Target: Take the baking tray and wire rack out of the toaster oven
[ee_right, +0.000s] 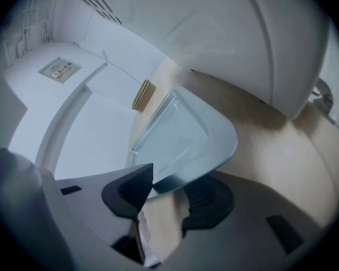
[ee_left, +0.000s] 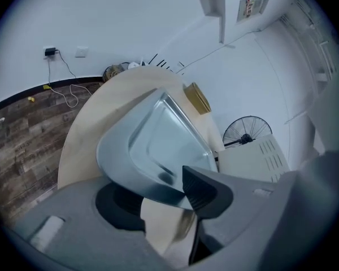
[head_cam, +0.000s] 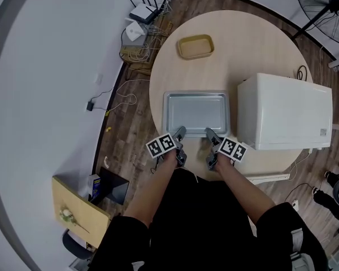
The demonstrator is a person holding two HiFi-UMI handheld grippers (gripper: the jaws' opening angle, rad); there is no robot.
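Dark wooden floor (head_cam: pixel 130 123) lay around a round pale table (head_cam: pixel 260 44) in the head view, and a standing fan (head_cam: pixel 327 4) was at the upper right. On the table, the baking tray (head_cam: pixel 196 110) lay flat near the person's edge, outside the white toaster oven (head_cam: pixel 285 112), which stood just beside it on the right. A small yellow dish (head_cam: pixel 195 46) lay further away on the table, well apart from the tray. The left gripper (head_cam: pixel 179 133) and the right gripper (head_cam: pixel 210 133) both reached to the near rim of the tray, side by side, each pointing downward. In the left gripper view, the jaws stood moderately apart with the near rim of the tray between them, one pad above the rim and the other below it. The upper pad seemed to lie at the metal, but I could not tell for sure whether it touched. The tray's empty inside, the dish and the fan were visible beyond. In the right gripper view, the jaws were also partly open around the tray's rounded corner, with pale table surface showing in the gap under the rim. The oven's white wall rose close on the right.
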